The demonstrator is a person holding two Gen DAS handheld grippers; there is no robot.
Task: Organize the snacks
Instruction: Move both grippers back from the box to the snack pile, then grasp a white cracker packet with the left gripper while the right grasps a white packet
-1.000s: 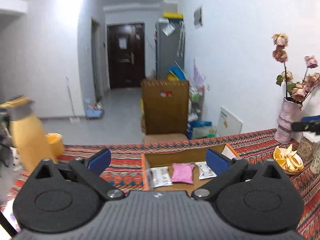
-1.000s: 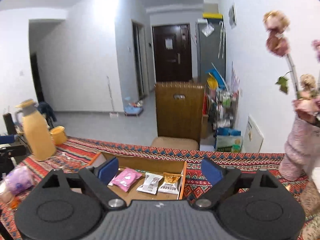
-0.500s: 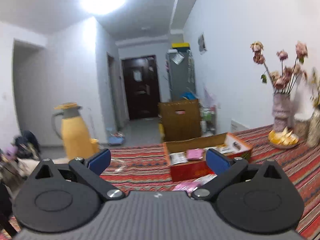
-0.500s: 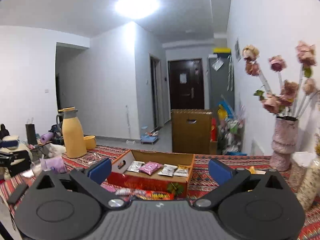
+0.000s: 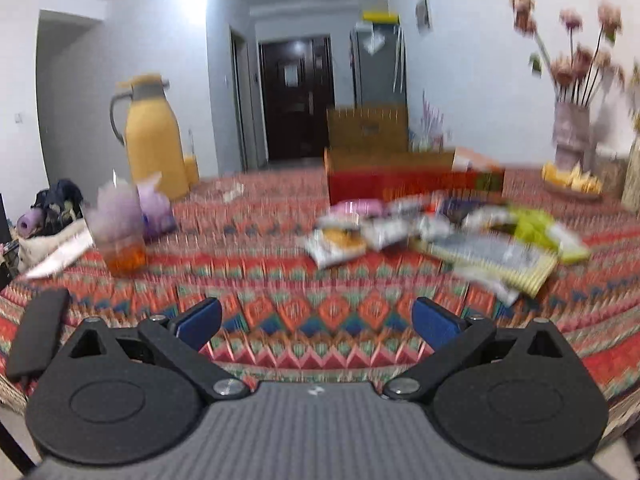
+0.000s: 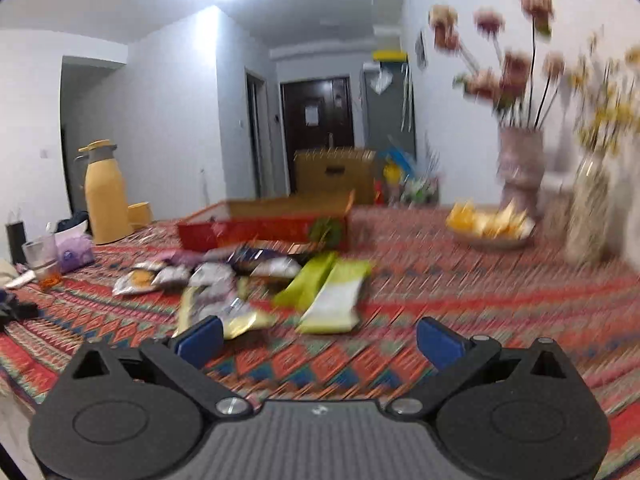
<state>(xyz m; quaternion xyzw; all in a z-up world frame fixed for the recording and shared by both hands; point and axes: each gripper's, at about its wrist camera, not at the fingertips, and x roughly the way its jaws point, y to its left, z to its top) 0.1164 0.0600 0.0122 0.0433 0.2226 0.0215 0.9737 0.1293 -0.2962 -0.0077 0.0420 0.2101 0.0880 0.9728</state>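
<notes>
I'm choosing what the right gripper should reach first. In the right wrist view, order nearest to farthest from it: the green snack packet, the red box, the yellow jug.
1. Green snack packet, just ahead of the open right gripper.
2. Red box, behind the packets, centre.
3. Yellow jug, far left.

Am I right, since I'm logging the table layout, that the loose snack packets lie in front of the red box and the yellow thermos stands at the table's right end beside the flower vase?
Not quite. The yellow thermos stands at the table's left end, far from the flower vase, as the right wrist view shows. The loose snack packets do lie in front of the red box.
</notes>
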